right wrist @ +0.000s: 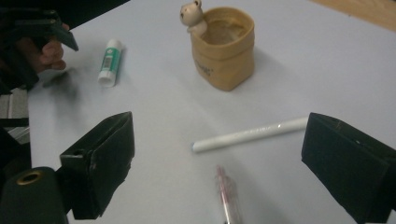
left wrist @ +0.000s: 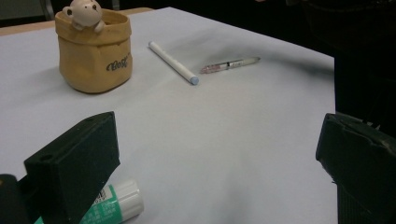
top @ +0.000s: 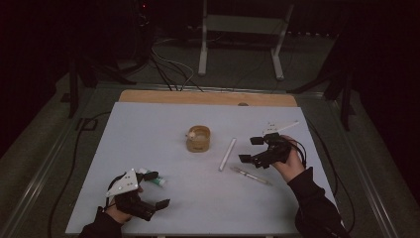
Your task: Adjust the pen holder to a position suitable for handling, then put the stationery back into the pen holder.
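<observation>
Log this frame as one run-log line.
left gripper: open, beside glue stick | right gripper: open, over white pen and clear pen | cup: upright, empty | held: nothing

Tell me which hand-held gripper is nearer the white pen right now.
Right. The right hand-held gripper hovers just beside the white pen, jaws open toward it. The left hand-held gripper sits far off at the table's near corner, by the glue stick.

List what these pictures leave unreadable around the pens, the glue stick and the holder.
- Glue stick: left gripper view, lower part hidden behind the left gripper's jaw; label too small.
- Clear pen: right gripper view, blurred, cut off by bottom edge.
- Holder: high view, too small to read; whether anything lies inside is unclear.
</observation>
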`<state>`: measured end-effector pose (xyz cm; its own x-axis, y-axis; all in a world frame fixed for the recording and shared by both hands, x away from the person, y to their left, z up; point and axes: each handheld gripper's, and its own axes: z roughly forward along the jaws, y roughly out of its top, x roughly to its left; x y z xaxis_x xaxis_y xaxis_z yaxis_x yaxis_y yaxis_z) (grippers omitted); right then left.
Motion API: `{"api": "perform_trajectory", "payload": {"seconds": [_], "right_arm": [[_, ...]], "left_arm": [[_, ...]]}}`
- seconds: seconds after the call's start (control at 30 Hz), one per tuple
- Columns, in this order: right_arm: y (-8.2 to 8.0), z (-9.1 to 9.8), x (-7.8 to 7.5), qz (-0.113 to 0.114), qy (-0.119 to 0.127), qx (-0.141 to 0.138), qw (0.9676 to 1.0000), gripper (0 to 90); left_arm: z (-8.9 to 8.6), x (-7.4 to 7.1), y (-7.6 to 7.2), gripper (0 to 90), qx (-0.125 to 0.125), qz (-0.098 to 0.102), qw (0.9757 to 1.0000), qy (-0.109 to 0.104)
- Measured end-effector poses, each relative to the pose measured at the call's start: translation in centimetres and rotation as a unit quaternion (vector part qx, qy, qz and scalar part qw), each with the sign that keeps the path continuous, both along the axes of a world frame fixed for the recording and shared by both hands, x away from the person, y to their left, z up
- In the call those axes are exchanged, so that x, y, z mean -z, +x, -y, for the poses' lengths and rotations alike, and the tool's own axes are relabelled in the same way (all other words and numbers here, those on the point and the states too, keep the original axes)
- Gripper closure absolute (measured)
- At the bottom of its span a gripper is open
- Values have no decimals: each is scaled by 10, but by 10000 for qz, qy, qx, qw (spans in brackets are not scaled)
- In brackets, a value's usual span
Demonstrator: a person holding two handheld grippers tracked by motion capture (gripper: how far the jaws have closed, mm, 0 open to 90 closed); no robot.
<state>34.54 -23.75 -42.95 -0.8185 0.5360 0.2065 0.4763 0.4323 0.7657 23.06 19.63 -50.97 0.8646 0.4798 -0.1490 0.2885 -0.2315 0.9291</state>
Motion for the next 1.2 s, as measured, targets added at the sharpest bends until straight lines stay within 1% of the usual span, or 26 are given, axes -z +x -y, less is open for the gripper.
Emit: {"api": "perform_trajectory", "payload": {"seconds": [0.07, 0.1, 0.17, 0.23, 0.3, 0.33, 0.37, 0.4, 0.43, 0.47, 0.5, 0.53, 0.63, 0.67, 0.77, 0.8, 0.83, 0.87, 0.97, 1.0, 1.1, 1.13, 1.17, 1.2], "right_arm": [[-1, 2, 1, -15, 7, 0, 10000, 83], [-4, 5, 5, -38, 15, -10, 10000, 50], [-6, 8, 8, -59, 43, -59, 10000, 50], [-9, 11, 11, -4, 47, -89, 9999, 47], [-9, 13, 12, -2, 86, -123, 9999, 47], [-12, 18, 15, 102, 53, -152, 9998, 40], [-12, 18, 15, 102, 53, -152, 9998, 40], [-14, 21, 16, 265, 29, -157, 9995, 35], [-14, 21, 16, 265, 29, -157, 9995, 35], [-17, 23, 17, 339, -37, -204, 9992, 34], [-17, 23, 17, 339, -37, -204, 9992, 34], [-20, 26, 18, 349, -79, -267, 9990, 34], [-22, 29, 20, 328, -76, -348, 9988, 35], [-24, 32, 22, 246, -72, -405, 9989, 34], [-27, 35, 24, 206, -95, -433, 9988, 30], [-29, 37, 27, 185, -143, -407, 9989, 30], [-29, 37, 27, 185, -143, -407, 9989, 30], [-32, 37, 30, 184, -244, -346, 9989, 31], [-34, 38, 34, 120, -255, -336, 9990, 33], [-36, 38, 37, 203, -386, -304, 9986, 43], [-38, 40, 40, 222, -420, -345, 9983, 50], [-39, 41, 43, 228, -485, -346, 9980, 84], [-39, 41, 43, 228, -485, -346, 9980, 84], [-41, 42, 47, 296, -554, -327, 9975, 132]], "left_arm": [[0, 0, 0, 0, -5, -2, 10000, -17], [0, 0, 0, 0, -4, -1, 10000, -14], [0, 0, 0, 0, -2, 0, 10000, -1], [0, 0, 0, 0, -9, -1, 10000, -24], [0, 0, 0, 0, -8, 0, 10000, -17], [0, 0, 0, 0, -5, -1, 10000, 2], [0, 0, 0, 0, -5, -1, 10000, 2], [0, 0, 0, 0, -10, 6, 10000, -10], [0, 0, 0, 0, -10, 6, 10000, -10], [-1, 0, 0, 0, -11, 6, 10000, -1], [-1, 0, 0, 0, -11, 6, 10000, -1], [-1, 0, -1, 0, -22, 5, 10000, -5], [-1, 0, -1, 0, -23, 12, 10000, -21], [0, 0, 0, 0, -11, 7, 10000, 3], [0, 1, 0, 0, -6, -8, 10000, 27], [-1, 0, -1, 0, -26, 1, 10000, -16], [-1, 0, -1, 0, -26, 1, 10000, -16], [-2, 0, -2, 0, -33, 7, 10000, -12], [-2, 0, -2, 0, -37, 7, 10000, -16], [-1, 0, -2, 0, -30, 5, 10000, -15], [0, 0, -2, 0, -19, 1, 10000, -6], [0, 0, -2, 0, -24, -5, 10000, -16], [0, 0, -2, 0, -24, -5, 10000, -16], [-1, 0, -2, 0, -29, -1, 10000, -16]]}}
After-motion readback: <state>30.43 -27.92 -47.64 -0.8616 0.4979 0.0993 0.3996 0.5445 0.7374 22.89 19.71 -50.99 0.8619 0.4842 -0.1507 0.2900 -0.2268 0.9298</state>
